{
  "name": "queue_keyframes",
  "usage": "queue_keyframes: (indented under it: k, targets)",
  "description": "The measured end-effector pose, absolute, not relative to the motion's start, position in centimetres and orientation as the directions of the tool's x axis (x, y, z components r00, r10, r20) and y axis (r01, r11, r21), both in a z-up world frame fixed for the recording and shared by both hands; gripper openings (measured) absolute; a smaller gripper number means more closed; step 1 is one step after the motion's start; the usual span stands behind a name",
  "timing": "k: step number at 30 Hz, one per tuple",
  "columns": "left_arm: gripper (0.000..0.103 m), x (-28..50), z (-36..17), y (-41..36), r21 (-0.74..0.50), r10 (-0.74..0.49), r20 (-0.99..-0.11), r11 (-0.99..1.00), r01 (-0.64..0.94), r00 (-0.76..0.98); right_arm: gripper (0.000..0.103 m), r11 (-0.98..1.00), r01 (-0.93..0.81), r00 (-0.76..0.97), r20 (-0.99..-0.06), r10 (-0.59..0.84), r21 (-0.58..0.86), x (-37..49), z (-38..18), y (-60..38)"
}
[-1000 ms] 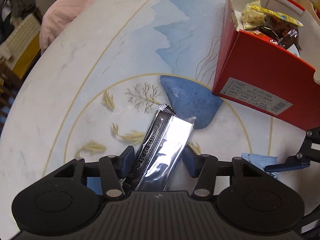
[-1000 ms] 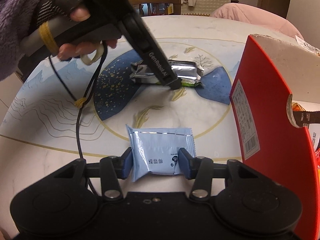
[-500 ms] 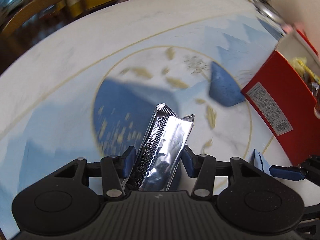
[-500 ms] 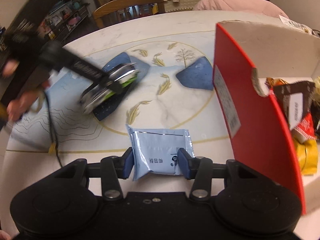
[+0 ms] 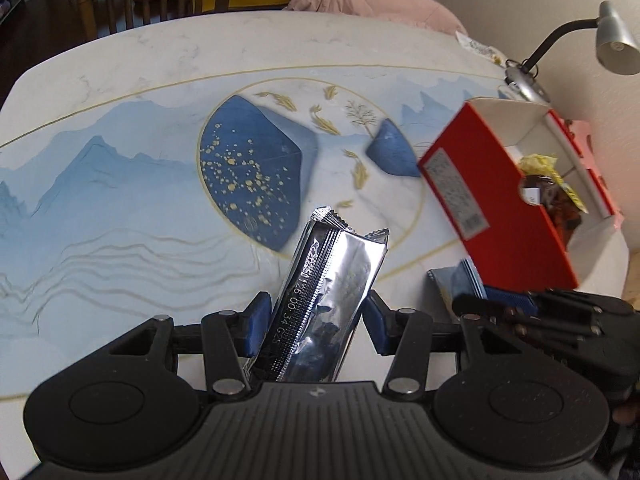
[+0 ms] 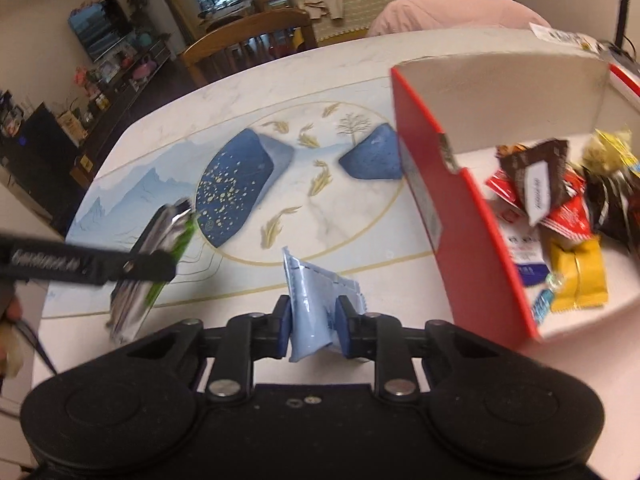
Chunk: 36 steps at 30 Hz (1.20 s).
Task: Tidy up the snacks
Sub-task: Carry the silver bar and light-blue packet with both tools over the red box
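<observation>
Through my left wrist camera, my left hand-held gripper (image 5: 316, 326) is clamped on a long silver snack bar (image 5: 326, 300); the blue pads press its two sides and the wrapper sticks up and forward from between them, tilted a little to the right. Beneath it lies the table (image 5: 120, 216), white marble with blue mountains and gold fish painted on it. Ahead and to the right of this hand-held gripper stands the red box (image 5: 504, 216), open at the top, with a few wrapped snacks inside. Low on the right, just beside my left hand-held gripper, I see my right hand-held gripper (image 5: 500, 300) with a crumpled light blue packet (image 5: 460, 284) at its tip. A grey lamp (image 5: 612, 40) leans in beyond the box.

Through my right wrist camera, my right hand-held gripper (image 6: 311, 326) is clenched tight on the light blue packet (image 6: 316, 300), which is squeezed into a narrow fold between the pads and pokes up ahead of them. The red box (image 6: 460, 240) sits just to the right, its inside holding brown, red, yellow and black wrapped snacks (image 6: 560, 216). To the left, blurred, my left hand-held gripper (image 6: 156, 268) holds the silver snack bar (image 6: 148, 272) above the table (image 6: 352, 232). A wooden chair (image 6: 248, 48) stands beyond the far edge.
</observation>
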<state>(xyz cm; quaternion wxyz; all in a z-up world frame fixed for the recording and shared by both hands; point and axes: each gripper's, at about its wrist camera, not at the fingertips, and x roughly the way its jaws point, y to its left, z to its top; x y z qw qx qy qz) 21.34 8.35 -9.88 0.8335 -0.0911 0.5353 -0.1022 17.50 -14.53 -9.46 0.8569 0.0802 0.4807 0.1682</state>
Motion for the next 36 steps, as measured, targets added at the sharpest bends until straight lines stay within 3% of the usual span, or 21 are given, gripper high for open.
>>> queue_keyframes:
  k: [19,28,36]
  targets:
    - [0.049,16.5,-3.0,6.4,-0.312,-0.341,-0.801,0.939,0.144,0.492,0.019,0.917,-0.139,0.598,-0.706,0.38,0.375,14.3,-2.5,-18.9]
    - [0.049,17.8,2.1,0.9,-0.288,-0.381,-0.746,0.924,0.252,0.546,0.019,0.93,-0.129,0.676,-0.655,0.337,0.345,15.8,1.4,-22.8]
    - [0.049,21.3,2.8,-6.1,-0.26,-0.385,-0.748,0.919,0.296,0.54,0.019,0.939,-0.113,0.683,-0.661,0.31,0.324,19.1,0.9,-28.3]
